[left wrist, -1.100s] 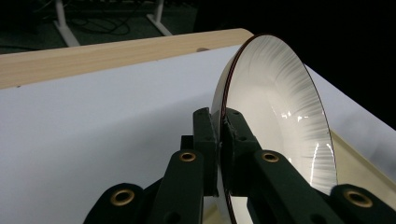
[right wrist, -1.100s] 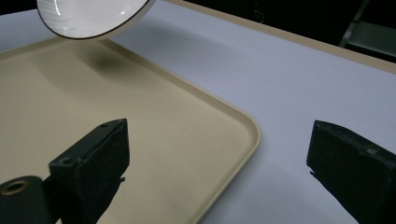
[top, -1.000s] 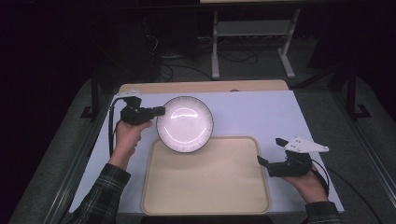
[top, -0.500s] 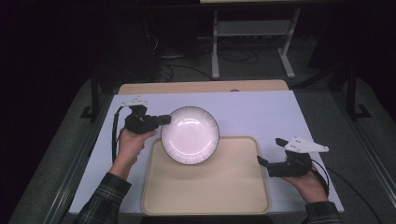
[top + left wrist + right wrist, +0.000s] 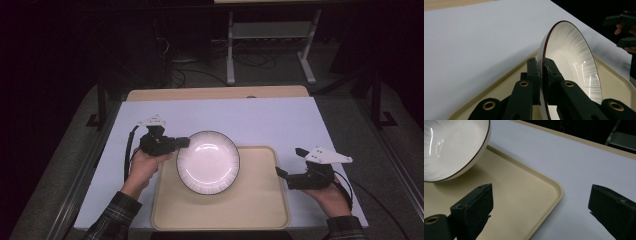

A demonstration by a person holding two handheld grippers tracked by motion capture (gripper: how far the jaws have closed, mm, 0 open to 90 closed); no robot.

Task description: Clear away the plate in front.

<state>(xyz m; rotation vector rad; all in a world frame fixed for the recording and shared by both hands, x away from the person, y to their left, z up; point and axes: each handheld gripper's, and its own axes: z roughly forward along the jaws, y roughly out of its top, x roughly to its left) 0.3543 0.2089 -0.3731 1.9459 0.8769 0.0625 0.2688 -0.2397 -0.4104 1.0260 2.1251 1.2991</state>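
A white plate with a dark rim [image 5: 208,161] hangs tilted over the far left part of the beige tray [image 5: 250,210]. My left gripper [image 5: 183,142] is shut on the plate's left rim; in the left gripper view both jaws pinch the rim of the plate [image 5: 571,60] at my left gripper [image 5: 541,73]. Over the tray's right edge my right gripper [image 5: 290,162] stands open with nothing between its jaws. In the right gripper view my right gripper [image 5: 540,202] frames the tray corner [image 5: 549,187], with the plate [image 5: 451,147] at the upper left.
The tray lies on a white table sheet [image 5: 270,120] with a wooden strip [image 5: 215,93] along the far edge. A metal stand [image 5: 270,45] and cables lie on the dark floor beyond. Table edges fall away left and right.
My left gripper has carried the plate toward the near right and lower, from the bare table to over the tray. The right gripper has stayed put.
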